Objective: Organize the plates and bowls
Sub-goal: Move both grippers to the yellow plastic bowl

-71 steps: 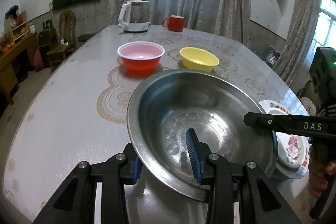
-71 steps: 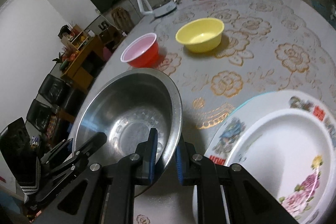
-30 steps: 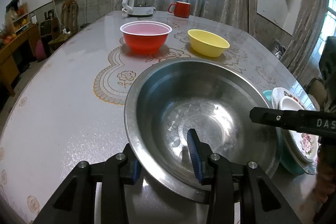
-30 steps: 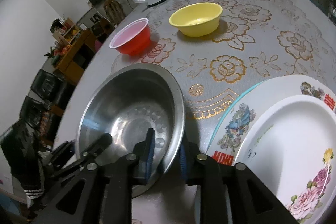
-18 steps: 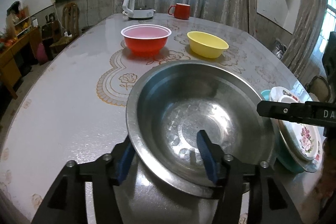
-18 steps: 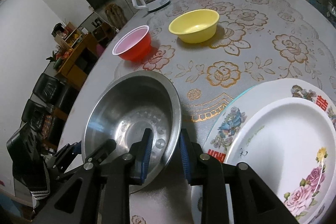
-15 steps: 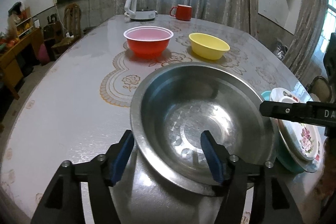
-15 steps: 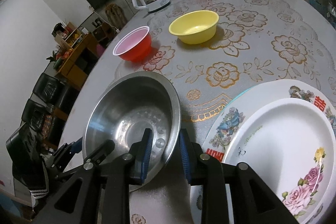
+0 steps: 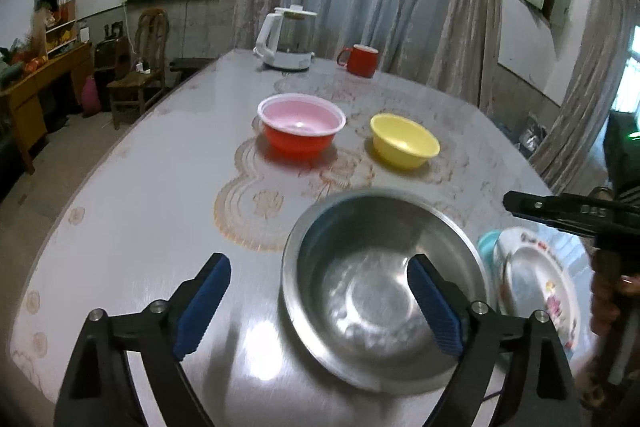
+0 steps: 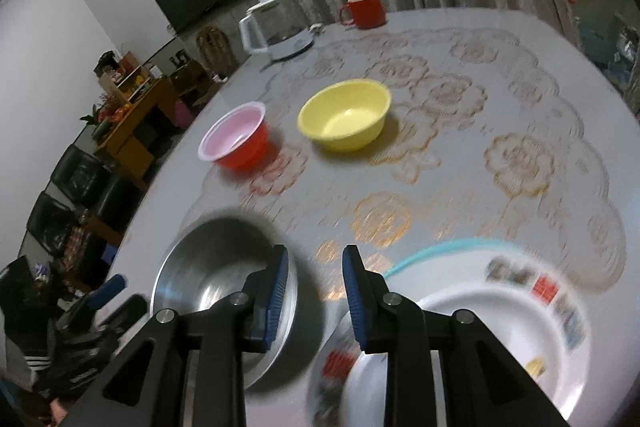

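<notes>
A steel bowl (image 9: 380,287) (image 10: 208,279) rests on the table beside a stack of flowered plates (image 9: 536,287) (image 10: 500,327) on a teal plate. My left gripper (image 9: 320,303) hangs above the bowl's near left side, its jaws opening wide and neither pad touching the rim. My right gripper (image 10: 315,293) is open by a narrow gap with only tabletop showing between its pads; the bowl's right rim lies behind its left finger. Farther back stand a red bowl (image 9: 302,127) (image 10: 236,143) and a yellow bowl (image 9: 404,141) (image 10: 346,115), both upright.
A white kettle (image 9: 288,43) and a red mug (image 9: 360,61) stand at the far end of the patterned table (image 9: 140,207). A hand holds the right gripper at the right edge. Chairs and a wooden cabinet line the room's left side.
Both grippers have let go of the steel bowl's rim and lifted back from it. The left jaws have spread wide. The bowl stays on the table next to the plates.
</notes>
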A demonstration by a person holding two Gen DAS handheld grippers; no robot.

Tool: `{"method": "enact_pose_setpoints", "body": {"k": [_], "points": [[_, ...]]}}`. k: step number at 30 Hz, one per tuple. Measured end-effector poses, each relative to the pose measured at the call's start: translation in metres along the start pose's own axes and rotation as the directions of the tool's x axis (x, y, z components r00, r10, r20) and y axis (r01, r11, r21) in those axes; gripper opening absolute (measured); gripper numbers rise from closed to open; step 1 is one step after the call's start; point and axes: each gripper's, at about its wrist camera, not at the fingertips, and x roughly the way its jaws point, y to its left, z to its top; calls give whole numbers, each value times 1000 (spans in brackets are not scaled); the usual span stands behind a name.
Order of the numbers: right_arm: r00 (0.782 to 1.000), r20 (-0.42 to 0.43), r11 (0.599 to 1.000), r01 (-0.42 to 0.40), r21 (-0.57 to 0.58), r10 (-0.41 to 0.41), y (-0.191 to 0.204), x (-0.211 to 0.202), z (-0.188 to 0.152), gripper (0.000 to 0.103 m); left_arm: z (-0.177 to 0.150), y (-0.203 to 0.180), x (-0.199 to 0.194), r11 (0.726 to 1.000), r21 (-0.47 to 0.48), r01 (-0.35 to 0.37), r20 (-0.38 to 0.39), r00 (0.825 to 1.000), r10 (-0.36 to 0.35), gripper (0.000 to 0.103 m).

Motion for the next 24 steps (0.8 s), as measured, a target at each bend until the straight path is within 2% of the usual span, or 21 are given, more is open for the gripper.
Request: {"method": "enact_pose_setpoints", "body": {"k": [6,9,13,24], "points": [[1000,-5,999,26,41,-26,-24,13,33,31,30,-16,12,999,29,14,-8,1000,-14,96],[1000,-8,998,25,54,-24,-32,21,45,33,44,-25,23,1000,29,11,-27,1000,-10,102],[999,-29,996,20,87,-18,-44,40,60,37,60,-38,42,998,48,30,-63,998,-27,102],[997,-74,978,0,209,15,-72,103,104,37,101,-56,96,997,29,67,-119,991,-63,102]]}}
